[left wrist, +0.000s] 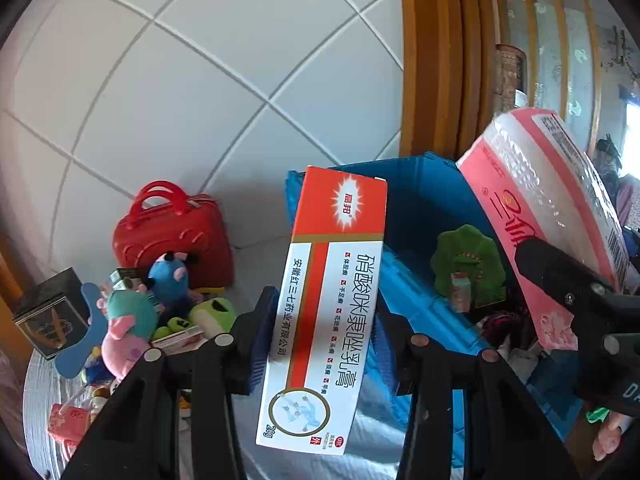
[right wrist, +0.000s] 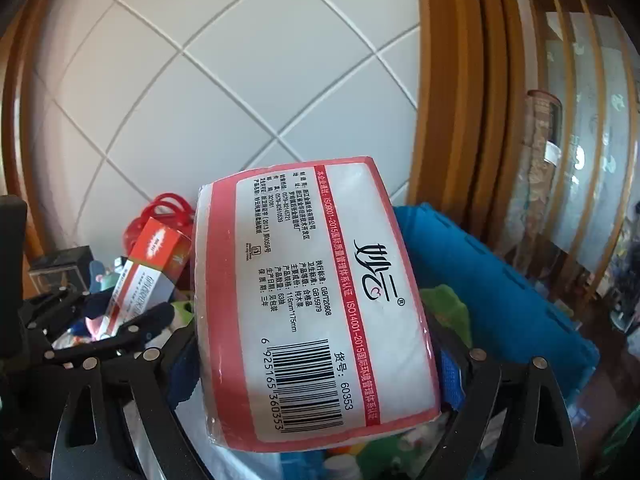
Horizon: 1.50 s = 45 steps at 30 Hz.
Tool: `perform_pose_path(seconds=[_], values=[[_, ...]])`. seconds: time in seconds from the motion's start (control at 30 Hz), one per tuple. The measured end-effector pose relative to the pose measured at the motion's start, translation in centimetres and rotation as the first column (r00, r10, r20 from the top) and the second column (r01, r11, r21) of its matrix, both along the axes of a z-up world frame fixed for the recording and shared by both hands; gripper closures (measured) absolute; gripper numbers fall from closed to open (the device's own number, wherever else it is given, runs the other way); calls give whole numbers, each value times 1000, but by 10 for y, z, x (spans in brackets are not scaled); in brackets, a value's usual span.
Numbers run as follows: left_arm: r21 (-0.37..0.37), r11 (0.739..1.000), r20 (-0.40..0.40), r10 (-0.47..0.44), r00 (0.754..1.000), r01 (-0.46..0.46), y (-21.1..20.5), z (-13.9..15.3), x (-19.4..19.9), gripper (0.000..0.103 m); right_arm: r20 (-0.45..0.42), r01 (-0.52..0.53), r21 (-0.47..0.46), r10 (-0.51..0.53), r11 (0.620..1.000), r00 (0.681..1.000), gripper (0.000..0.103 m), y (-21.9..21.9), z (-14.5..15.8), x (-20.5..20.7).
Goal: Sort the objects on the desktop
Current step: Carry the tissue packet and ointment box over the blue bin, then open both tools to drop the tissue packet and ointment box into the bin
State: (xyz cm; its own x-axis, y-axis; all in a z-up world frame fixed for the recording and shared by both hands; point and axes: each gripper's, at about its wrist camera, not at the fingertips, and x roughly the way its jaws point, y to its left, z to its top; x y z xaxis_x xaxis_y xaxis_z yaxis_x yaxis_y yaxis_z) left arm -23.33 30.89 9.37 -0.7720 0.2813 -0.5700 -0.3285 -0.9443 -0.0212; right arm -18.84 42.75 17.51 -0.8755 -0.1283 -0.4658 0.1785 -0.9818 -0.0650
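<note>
Red mini suitcase and plush toys far left on table; left gripper jaws clamp ointment box aloft; right gripper jaws, spread wide, grip tissue pack before blue bin.

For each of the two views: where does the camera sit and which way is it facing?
Left wrist: sits on the left hand-held gripper, looking along its fingers at the ointment box it holds; blue bin behind.
Right wrist: sits on the right hand-held gripper, facing the tissue pack it holds.
Shared: each view shows the other hand-held gripper and its load, the bin, the red case and the tiled wall.
</note>
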Motion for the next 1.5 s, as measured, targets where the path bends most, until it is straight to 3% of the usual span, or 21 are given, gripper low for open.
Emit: perform_pose_path(seconds=[0.17,0.27,0.3,0.37,0.53,0.67,0.73,1.0,1.1,1.17,1.23,1.33,1.5], values=[[17,996,179,-94,979,93,84,3,-41,59,87,72,47,-75,996,993,11,78,-1,-38],[-25,993,302,-102,948,115,138,-13,-70,59,184,95,118,-116,988,976,11,123,-21,-74],[-46,992,338,-99,936,122,155,-21,-79,59,219,90,137,-119,986,968,11,131,-41,-87],[-81,987,412,-95,906,141,186,-39,-95,59,297,69,183,-122,981,947,11,147,-60,-113],[-124,976,605,-69,794,179,234,-92,-112,59,492,-9,254,-121,967,862,11,173,-103,-167],[-162,964,661,-52,749,210,249,-118,-111,59,588,-88,332,-133,939,798,11,178,-137,-182],[-176,959,678,-48,734,224,252,-125,-110,59,602,-118,374,-144,920,785,11,178,-149,-181],[-208,939,708,-47,705,272,266,-126,-99,59,629,-176,447,-168,877,759,11,190,-174,-177],[-208,933,709,-63,703,294,267,-125,-91,49,635,-181,440,-162,880,755,10,198,-174,-178],[-204,932,702,-74,708,300,265,-123,-85,39,638,-179,432,-160,884,753,8,199,-173,-175],[-201,930,694,-86,715,307,261,-118,-79,36,634,-174,431,-159,886,757,1,200,-169,-174],[-202,924,676,-108,729,324,254,-112,-72,34,631,-181,426,-149,886,761,0,199,-163,-170],[-196,935,612,-120,782,297,227,-88,-60,34,610,-200,416,-109,887,785,0,193,-148,-155]])
